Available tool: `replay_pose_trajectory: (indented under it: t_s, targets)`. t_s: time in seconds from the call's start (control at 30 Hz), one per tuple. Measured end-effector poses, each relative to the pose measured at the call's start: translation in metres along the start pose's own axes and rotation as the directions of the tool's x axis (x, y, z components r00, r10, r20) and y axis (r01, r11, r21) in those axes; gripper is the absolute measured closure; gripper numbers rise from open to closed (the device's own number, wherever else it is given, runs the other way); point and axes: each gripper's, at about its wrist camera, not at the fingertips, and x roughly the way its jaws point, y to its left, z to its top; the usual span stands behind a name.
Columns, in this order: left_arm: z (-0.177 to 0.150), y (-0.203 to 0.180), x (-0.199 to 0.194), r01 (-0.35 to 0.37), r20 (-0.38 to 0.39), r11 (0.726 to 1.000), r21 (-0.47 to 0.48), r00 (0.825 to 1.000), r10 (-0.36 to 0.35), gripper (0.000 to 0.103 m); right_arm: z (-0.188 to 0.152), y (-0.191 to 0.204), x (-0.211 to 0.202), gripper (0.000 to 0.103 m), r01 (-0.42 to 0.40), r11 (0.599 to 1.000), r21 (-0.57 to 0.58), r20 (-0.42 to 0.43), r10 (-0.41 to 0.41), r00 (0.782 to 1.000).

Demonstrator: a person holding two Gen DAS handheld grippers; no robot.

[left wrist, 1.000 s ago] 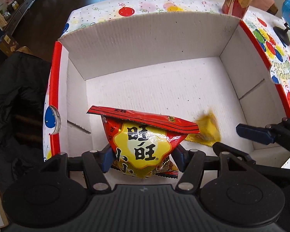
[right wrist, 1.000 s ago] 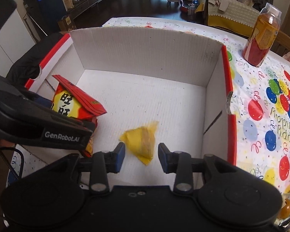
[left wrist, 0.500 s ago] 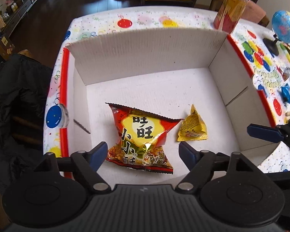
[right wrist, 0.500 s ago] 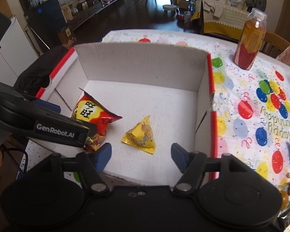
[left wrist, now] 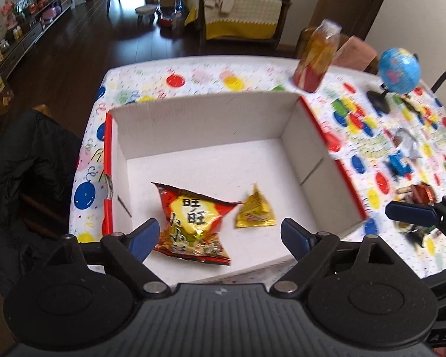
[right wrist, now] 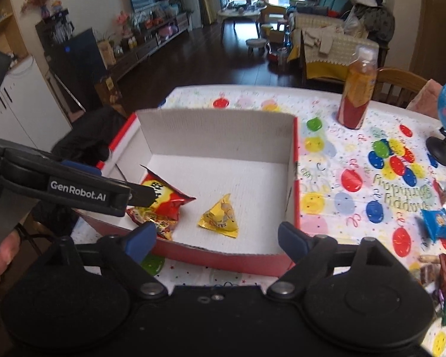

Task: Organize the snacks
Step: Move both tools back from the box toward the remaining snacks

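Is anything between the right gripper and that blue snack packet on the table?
Nothing visible blocks it. The right gripper is open and empty above the box's near edge; the blue snack packet lies exposed on the tablecloth to its right.

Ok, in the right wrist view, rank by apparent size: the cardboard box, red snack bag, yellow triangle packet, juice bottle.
1. cardboard box, by far the largest.
2. juice bottle, though it stands farther away, so its true size is unsure.
3. red snack bag, partly hidden by the left tool.
4. yellow triangle packet.
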Motion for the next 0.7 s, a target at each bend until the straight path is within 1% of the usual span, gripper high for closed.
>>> replay_pose_trajectory:
  t_s: [0.03, 0.07, 0.1, 0.13, 0.33, 0.43, 0.5, 0.57, 0.63, 0.7]
  targets:
    - [-0.001, -0.003, -0.005, 0.007, 0.013, 1.000, 0.005, 1.000, -0.007, 0.013, -0.002, -0.001, -0.007, 0.002, 0.005, 1.000, 0.007, 0.016, -0.005, 1.000]
    - [-0.002, -0.007, -0.010, 0.014, 0.024, 1.000, 0.012, 1.000, -0.015, 0.009, -0.004, -0.001, -0.015, 0.001, 0.010, 1.000, 0.012, 0.030, -0.011, 0.999]
    - [-0.004, -0.010, -0.015, 0.025, 0.037, 1.000, 0.019, 0.999, -0.026, 0.005, -0.005, -0.002, -0.021, 0.001, 0.013, 1.000, 0.019, 0.040, -0.014, 0.999]
    - [-0.005, -0.014, -0.020, 0.037, 0.050, 0.999, 0.027, 0.998, -0.038, 0.004, -0.008, -0.003, -0.028, 0.000, 0.014, 1.000, 0.027, 0.050, -0.015, 0.999]
    - [-0.016, -0.047, -0.041, 0.101, 0.111, 0.991, 0.090, 0.988, -0.110, 0.001, -0.029, -0.017, -0.065, 0.000, 0.023, 0.996, 0.082, 0.125, -0.034, 0.992]
    - [-0.021, -0.068, -0.047, 0.127, 0.129, 0.985, 0.120, 0.981, -0.142, 0.001, -0.042, -0.030, -0.079, 0.000, 0.056, 0.993, 0.107, 0.154, -0.072, 0.985]
    - [-0.025, -0.083, -0.051, 0.136, 0.147, 0.981, 0.141, 0.977, -0.157, 0.001, -0.052, -0.040, -0.087, 0.000, 0.086, 0.988, 0.131, 0.157, -0.106, 0.982]
    - [-0.028, -0.099, -0.051, 0.153, 0.150, 0.975, 0.163, 0.973, -0.177, 0.001, -0.060, -0.053, -0.094, 0.000, 0.112, 0.983, 0.145, 0.156, -0.135, 0.979]
    - [-0.031, -0.115, -0.051, 0.170, 0.150, 0.970, 0.176, 0.969, -0.197, 0.001, -0.070, -0.065, -0.102, 0.000, 0.153, 0.977, 0.151, 0.162, -0.178, 0.971]
    - [-0.032, -0.132, -0.047, 0.191, 0.137, 0.965, 0.182, 0.967, -0.217, 0.001, -0.079, -0.080, -0.110, 0.000, 0.166, 0.970, 0.177, 0.167, -0.196, 0.966]
